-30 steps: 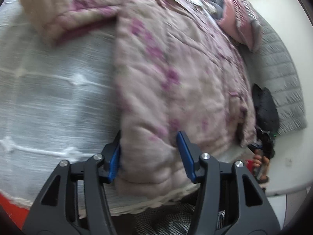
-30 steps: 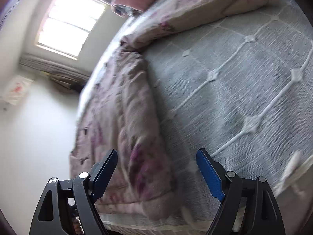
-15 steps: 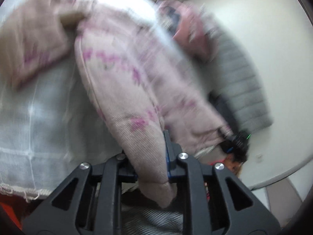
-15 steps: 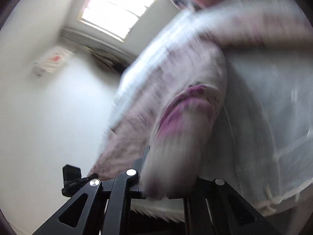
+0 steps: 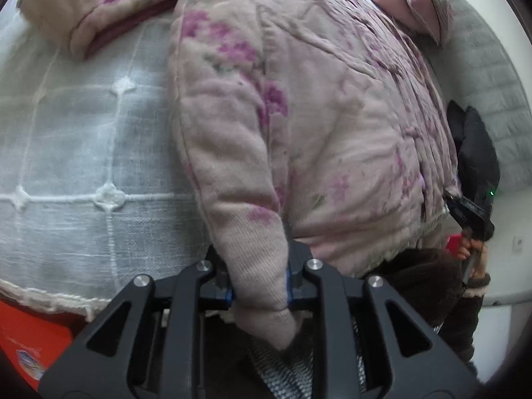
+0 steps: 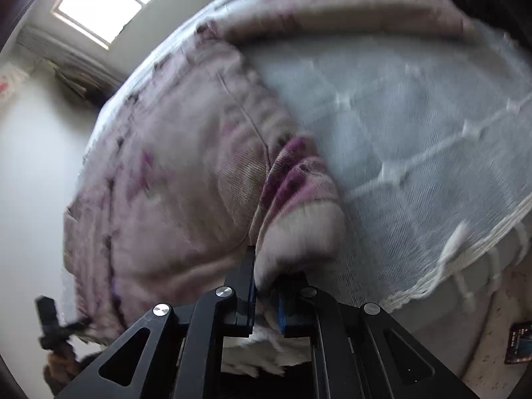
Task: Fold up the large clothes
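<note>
Both grippers clamped on jacket hem
Left gripper [image 5: 258, 286] and right gripper [image 6: 266, 294] pinch quilted floral jacket [image 5: 332, 116] on bedspread [image 5: 83, 166]; right view blurry, grip looks firm.

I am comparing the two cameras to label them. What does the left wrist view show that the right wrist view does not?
Only the left wrist view shows the pink pillow, the grey quilted headboard and an orange box.

Only the right wrist view shows the window and the fringed edge of the bedspread.

Both show the pink floral padded jacket on the white bedspread; the left gripper and the right gripper are each shut on its hem.
</note>
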A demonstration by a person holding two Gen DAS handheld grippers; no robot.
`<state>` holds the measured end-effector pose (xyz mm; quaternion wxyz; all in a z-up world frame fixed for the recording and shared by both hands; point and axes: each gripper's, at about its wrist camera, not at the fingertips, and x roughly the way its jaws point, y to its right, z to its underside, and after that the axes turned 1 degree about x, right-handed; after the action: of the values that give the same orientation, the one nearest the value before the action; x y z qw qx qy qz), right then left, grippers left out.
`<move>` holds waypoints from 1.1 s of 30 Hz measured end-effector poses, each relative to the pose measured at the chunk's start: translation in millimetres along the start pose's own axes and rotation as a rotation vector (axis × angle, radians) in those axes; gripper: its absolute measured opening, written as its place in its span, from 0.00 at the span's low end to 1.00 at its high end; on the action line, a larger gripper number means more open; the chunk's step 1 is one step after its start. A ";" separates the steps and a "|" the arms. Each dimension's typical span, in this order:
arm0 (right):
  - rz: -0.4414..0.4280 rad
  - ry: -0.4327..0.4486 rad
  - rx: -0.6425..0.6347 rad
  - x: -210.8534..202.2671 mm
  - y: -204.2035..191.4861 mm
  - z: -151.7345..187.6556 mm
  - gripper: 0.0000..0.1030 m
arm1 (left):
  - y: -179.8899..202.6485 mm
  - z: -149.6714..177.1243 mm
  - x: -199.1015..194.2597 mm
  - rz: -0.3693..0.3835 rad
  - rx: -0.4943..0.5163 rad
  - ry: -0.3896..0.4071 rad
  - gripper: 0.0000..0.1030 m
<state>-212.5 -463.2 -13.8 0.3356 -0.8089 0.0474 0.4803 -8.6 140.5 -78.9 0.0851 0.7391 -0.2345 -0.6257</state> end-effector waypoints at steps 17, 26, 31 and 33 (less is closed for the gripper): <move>0.240 0.225 -0.137 -47.4 -88.9 -53.5 0.70 | 60.1 -42.6 -43.2 -0.254 0.230 0.339 0.81; 0.080 0.238 -0.309 25.6 -227.4 -68.9 0.78 | 95.5 -96.4 14.4 -0.301 0.295 0.308 0.81; 0.048 0.181 -0.363 85.1 -260.5 -58.2 0.78 | 79.2 -94.5 48.3 -0.264 0.233 0.221 0.82; 0.046 0.147 -0.384 105.5 -261.0 -48.9 0.78 | 79.6 -74.8 47.6 -0.261 0.296 0.255 0.85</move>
<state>-15.5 -265.1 46.1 0.1600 -0.8897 -0.0022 0.4275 49.6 36.7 -72.5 -0.0770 0.8407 -0.2135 -0.4916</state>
